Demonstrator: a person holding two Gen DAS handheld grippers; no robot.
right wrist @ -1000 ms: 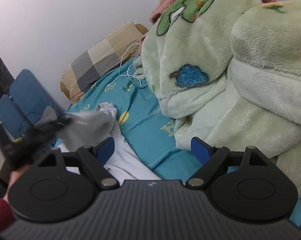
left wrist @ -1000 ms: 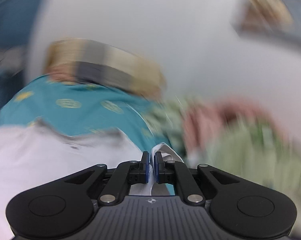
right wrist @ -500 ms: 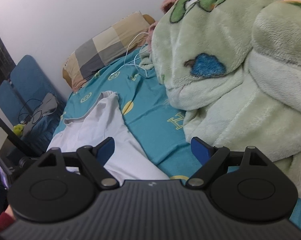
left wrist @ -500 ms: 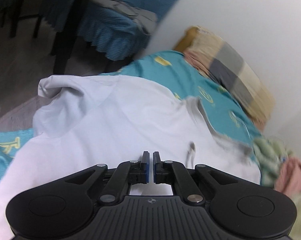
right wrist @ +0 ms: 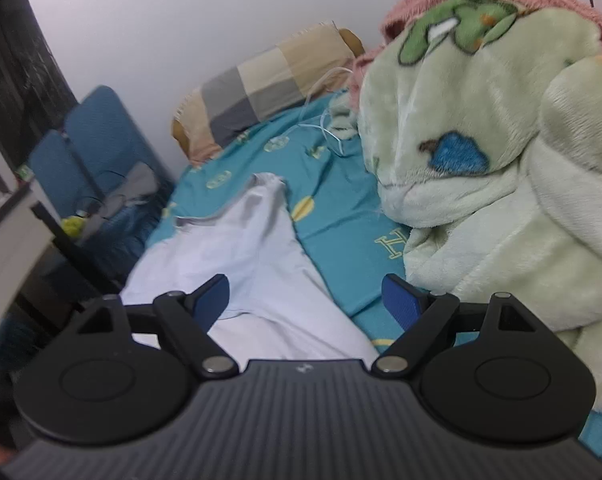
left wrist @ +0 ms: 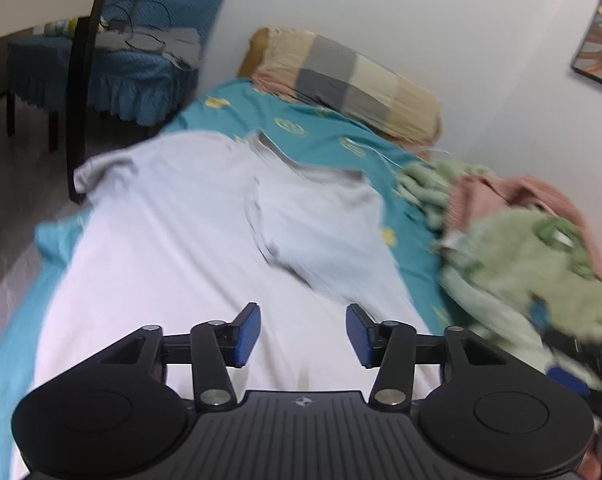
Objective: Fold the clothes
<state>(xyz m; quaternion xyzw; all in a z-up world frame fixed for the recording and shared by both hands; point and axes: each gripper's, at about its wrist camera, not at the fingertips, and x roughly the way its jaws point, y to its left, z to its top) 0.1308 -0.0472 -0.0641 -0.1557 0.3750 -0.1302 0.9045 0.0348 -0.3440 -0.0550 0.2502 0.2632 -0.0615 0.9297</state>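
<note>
A white shirt is spread over the teal sheet on the bed, collar toward the far pillow, so that it can be folded flat. One sleeve is laid inward across the body. The left gripper is held above the near part of the shirt, jaws spread and empty. The right gripper is likewise spread, holding nothing, beside the heaped green blanket on the right.

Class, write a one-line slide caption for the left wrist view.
Open left gripper hovers over a white shirt spread on a teal bedsheet.
</note>
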